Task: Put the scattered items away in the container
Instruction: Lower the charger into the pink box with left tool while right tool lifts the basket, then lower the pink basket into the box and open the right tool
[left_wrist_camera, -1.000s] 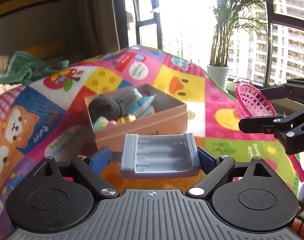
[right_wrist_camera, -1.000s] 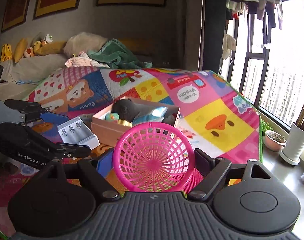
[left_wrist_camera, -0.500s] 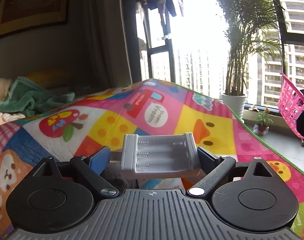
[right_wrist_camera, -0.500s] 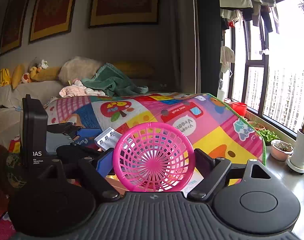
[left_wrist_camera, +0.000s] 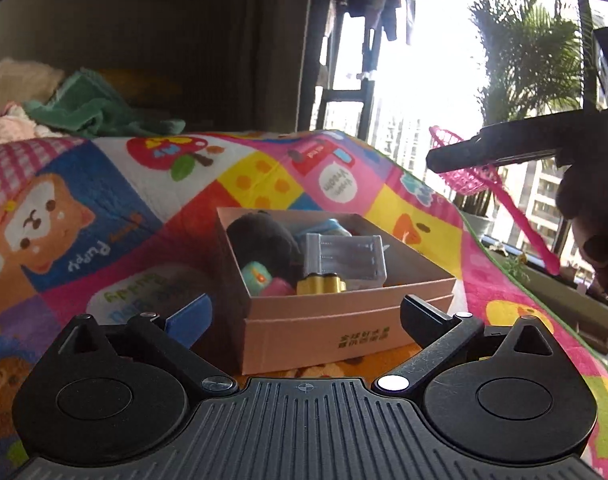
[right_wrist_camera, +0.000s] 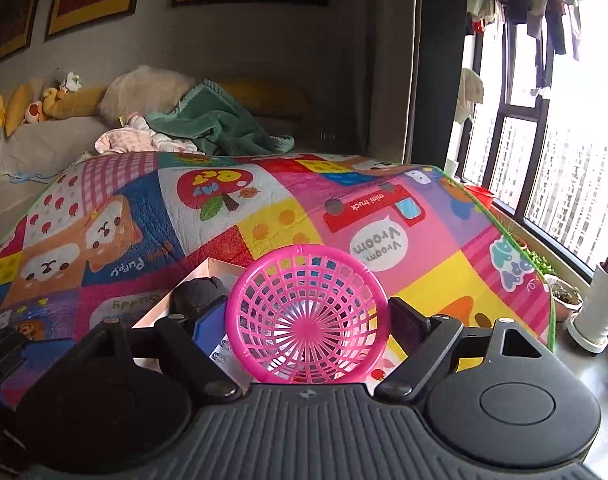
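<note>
Grey battery holder (left_wrist_camera: 345, 255) lies inside the pink cardboard box (left_wrist_camera: 335, 328), leaning on the black plush (left_wrist_camera: 264, 242) at its 9 o'clock, w/ a yellow toy (left_wrist_camera: 321, 285) and a teal toy (left_wrist_camera: 256, 277) just in front. Box sits on the colourful play mat (left_wrist_camera: 116, 200). Left hand-held gripper (left_wrist_camera: 304, 314) is near the box's front wall, jaws spread wide, nothing between them. Right hand-held gripper (right_wrist_camera: 309, 320) is clamped on the pink plastic basket (right_wrist_camera: 308, 314), held above the box; in left wrist view the basket (left_wrist_camera: 469, 172) shows at 2 o'clock. Potted palm (left_wrist_camera: 531, 60) by the window.
</note>
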A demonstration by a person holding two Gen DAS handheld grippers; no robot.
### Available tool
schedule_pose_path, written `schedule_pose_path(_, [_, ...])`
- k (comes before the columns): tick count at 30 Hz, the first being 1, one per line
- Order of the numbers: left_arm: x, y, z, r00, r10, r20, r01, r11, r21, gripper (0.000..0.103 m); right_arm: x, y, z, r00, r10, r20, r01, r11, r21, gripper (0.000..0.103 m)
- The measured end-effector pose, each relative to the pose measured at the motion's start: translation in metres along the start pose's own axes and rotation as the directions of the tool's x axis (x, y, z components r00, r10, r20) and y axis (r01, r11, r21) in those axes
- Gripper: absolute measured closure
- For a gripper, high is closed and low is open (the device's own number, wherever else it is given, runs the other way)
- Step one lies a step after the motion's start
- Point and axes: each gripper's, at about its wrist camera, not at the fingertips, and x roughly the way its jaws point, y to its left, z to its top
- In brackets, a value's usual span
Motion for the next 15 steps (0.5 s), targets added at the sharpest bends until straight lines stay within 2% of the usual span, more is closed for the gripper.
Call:
schedule_pose_path(3, [-0.001,0.009,-0.003,0.999,-0.046,0.030,0.048,0.995,-0.085,0.000,0.027,0.000,0.012,0.999,0.001,-0.043,0.000,1.000,0.020,0.019])
schedule_pose_path(6, [-0.003,0.012,-0.006,0.996,-0.070,0.049,0.074,0.991,-0.107,0.000,0.053,0.005,0.018,0.995,-0.083,-0.047,0.080,0.996,-0.048,0.019])
schedule_pose_path(8, [-0.005,0.015,-0.009,0.995,-0.083,0.052,0.089,0.989,-0.121,0.000,0.072,0.004,0.021,0.991,-0.113,-0.070,0.109,0.993,-0.054,0.019])
schedule_pose_path(12, [-0.006,0.016,-0.011,0.993,-0.107,0.047,0.113,0.985,-0.134,0.000,0.100,0.009,0.014,0.988,-0.116,-0.104,0.107,0.991,-0.086,0.019])
schedule_pose_path(15, [-0.007,0.015,-0.012,0.991,-0.127,0.046,0.132,0.983,-0.124,0.000,0.118,0.013,0.003,0.981,-0.090,-0.172,0.069,0.990,-0.126,0.016])
